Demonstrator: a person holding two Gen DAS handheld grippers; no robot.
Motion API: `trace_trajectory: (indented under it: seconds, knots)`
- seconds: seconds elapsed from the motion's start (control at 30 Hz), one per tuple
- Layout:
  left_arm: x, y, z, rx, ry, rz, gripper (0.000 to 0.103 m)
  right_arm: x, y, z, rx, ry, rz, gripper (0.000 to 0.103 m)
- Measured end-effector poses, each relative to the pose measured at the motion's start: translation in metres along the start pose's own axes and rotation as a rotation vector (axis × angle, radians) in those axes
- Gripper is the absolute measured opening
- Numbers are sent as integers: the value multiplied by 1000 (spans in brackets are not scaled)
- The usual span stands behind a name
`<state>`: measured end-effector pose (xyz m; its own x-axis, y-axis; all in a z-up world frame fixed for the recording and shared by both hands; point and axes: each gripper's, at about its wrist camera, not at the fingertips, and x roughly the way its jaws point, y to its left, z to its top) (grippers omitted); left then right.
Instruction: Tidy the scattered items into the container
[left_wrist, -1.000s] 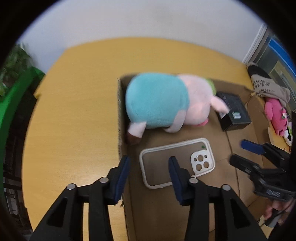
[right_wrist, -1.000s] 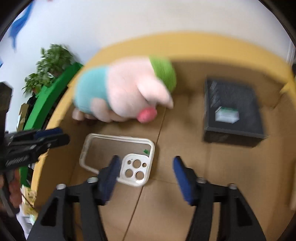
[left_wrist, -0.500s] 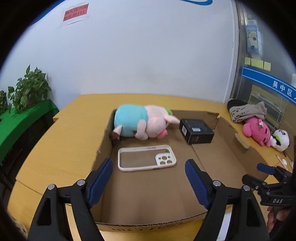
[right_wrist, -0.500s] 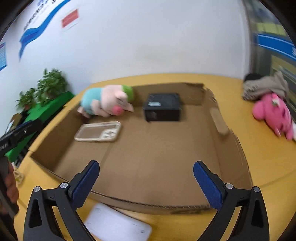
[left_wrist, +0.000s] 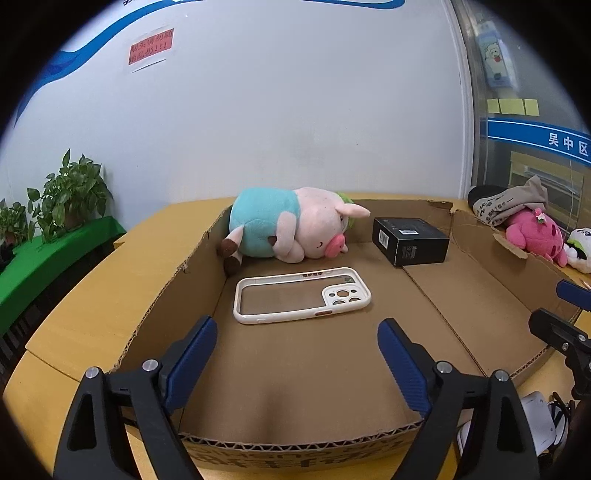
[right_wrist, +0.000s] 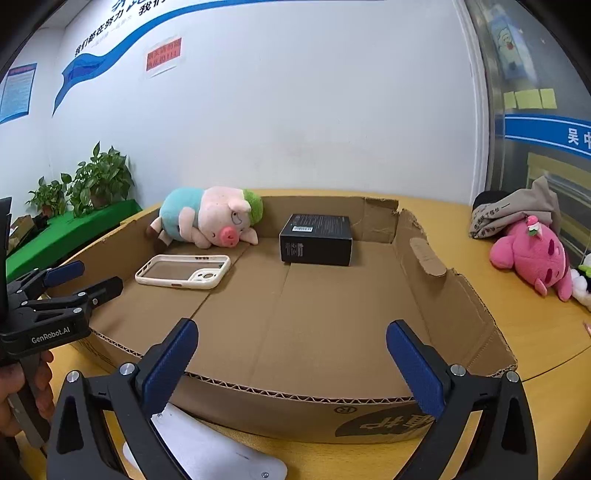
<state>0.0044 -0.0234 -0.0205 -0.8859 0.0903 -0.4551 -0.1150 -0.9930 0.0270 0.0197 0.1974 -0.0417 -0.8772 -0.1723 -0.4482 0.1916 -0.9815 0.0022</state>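
A shallow cardboard box (left_wrist: 295, 439) (right_wrist: 454, 295) lies on the yellow table. In it lie a pig plush in a teal shirt (left_wrist: 291, 230) (right_wrist: 210, 219), a white phone case (left_wrist: 301, 295) (right_wrist: 183, 271) and a black box (left_wrist: 410, 240) (right_wrist: 316, 240). My left gripper (left_wrist: 297, 354) is open and empty over the box's near edge; it also shows in the right wrist view (right_wrist: 83, 278). My right gripper (right_wrist: 291, 354) is open and empty at the near edge, and shows in the left wrist view (left_wrist: 557, 306).
A pink plush (right_wrist: 532, 254) (left_wrist: 533, 234), a grey cloth (right_wrist: 513, 212) and a black-and-white plush (left_wrist: 580, 247) lie on the table right of the box. A white flat device (right_wrist: 207, 450) lies in front of the box. Plants (left_wrist: 70, 192) stand at left.
Both grippers have pulled back and up from low over the phone case to the box's near edge, and their jaws have opened wider. The items in the box stay put.
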Motion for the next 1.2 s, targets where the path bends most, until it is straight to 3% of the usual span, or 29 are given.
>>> trace_trajectory:
  seconds: [1.2]
  knots:
    - [1,3,1,-4,-3,4,90,-5,-3,-3,6,-28,-13,103]
